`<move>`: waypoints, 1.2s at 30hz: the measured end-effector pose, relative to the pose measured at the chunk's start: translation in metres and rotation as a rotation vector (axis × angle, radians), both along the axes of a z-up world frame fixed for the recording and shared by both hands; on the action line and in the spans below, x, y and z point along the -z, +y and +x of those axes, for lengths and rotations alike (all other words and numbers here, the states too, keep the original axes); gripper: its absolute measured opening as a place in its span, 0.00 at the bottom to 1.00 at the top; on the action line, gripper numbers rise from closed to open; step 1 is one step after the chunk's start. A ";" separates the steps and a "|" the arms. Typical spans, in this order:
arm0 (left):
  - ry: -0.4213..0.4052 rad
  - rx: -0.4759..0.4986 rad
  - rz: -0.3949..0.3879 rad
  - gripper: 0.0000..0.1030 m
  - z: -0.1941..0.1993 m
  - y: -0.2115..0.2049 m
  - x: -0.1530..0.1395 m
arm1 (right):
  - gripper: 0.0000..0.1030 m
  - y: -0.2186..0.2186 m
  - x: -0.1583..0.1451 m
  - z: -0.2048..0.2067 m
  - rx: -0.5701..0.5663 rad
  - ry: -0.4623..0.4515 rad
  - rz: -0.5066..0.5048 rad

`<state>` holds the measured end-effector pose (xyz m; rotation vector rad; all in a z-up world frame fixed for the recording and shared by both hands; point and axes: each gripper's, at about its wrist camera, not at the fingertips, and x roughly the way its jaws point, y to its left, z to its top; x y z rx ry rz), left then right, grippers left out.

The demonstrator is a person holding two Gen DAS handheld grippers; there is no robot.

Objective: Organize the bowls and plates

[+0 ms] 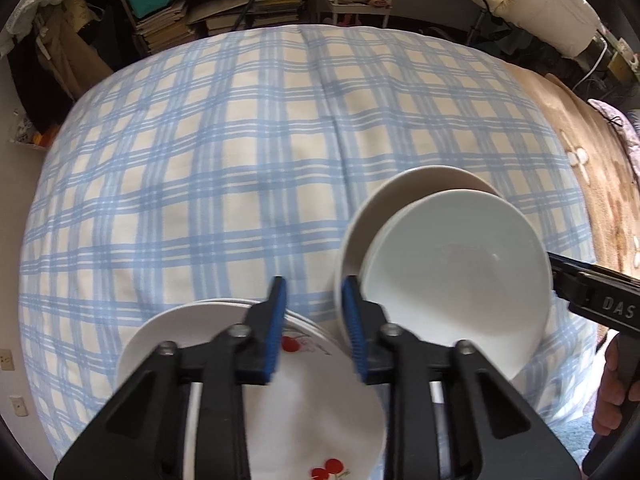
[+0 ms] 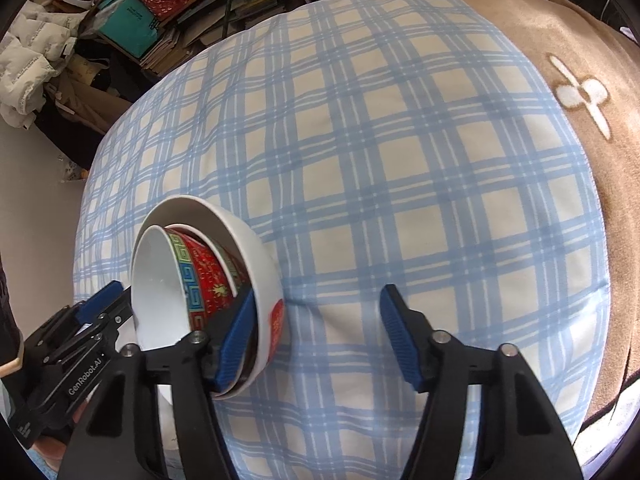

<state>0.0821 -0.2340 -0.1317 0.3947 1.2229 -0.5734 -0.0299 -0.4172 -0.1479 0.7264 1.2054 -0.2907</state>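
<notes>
A stack of white plates (image 1: 180,332) lies under my left gripper (image 1: 314,296); the top one has a red cherry print (image 1: 290,344). The left jaws stand a little apart, with only plate and cloth showing between them. The right pad sits beside the rim of the outer white bowl (image 1: 400,188). Nested bowls lean on their side: a red patterned bowl (image 2: 208,276) with a white inside (image 1: 460,280) sits in the outer white bowl (image 2: 248,248). My right gripper (image 2: 318,312) is open. Its left finger (image 2: 236,336) reaches inside the outer bowl's rim, and its right finger is over bare cloth.
Everything rests on a blue and cream plaid cloth (image 2: 360,160) over a soft mound. A brown blanket (image 2: 580,100) borders it on the right. Cluttered shelves (image 1: 240,8) stand beyond the far edge. A hand (image 1: 612,380) holds the right gripper's black frame (image 1: 600,300).
</notes>
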 end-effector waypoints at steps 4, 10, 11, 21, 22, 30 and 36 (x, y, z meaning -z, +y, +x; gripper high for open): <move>0.035 -0.014 -0.050 0.09 0.003 0.001 0.002 | 0.48 0.003 0.000 0.003 -0.004 -0.004 0.020; 0.087 -0.041 -0.091 0.09 0.012 0.004 0.006 | 0.46 0.005 0.001 0.006 -0.011 -0.007 0.018; 0.093 -0.042 -0.096 0.09 0.013 0.004 0.006 | 0.42 0.004 0.001 0.006 -0.008 -0.011 0.031; 0.121 -0.063 -0.129 0.08 0.017 0.005 0.010 | 0.24 0.007 0.001 0.011 -0.012 -0.026 0.047; 0.118 -0.064 -0.129 0.08 0.017 0.005 0.010 | 0.20 0.008 0.001 0.013 -0.013 -0.025 0.048; 0.135 -0.077 -0.128 0.08 0.020 0.006 0.012 | 0.10 0.021 -0.007 0.020 -0.013 -0.003 -0.023; 0.133 -0.078 -0.109 0.06 0.019 0.003 0.012 | 0.10 0.022 -0.007 0.015 0.025 -0.015 -0.013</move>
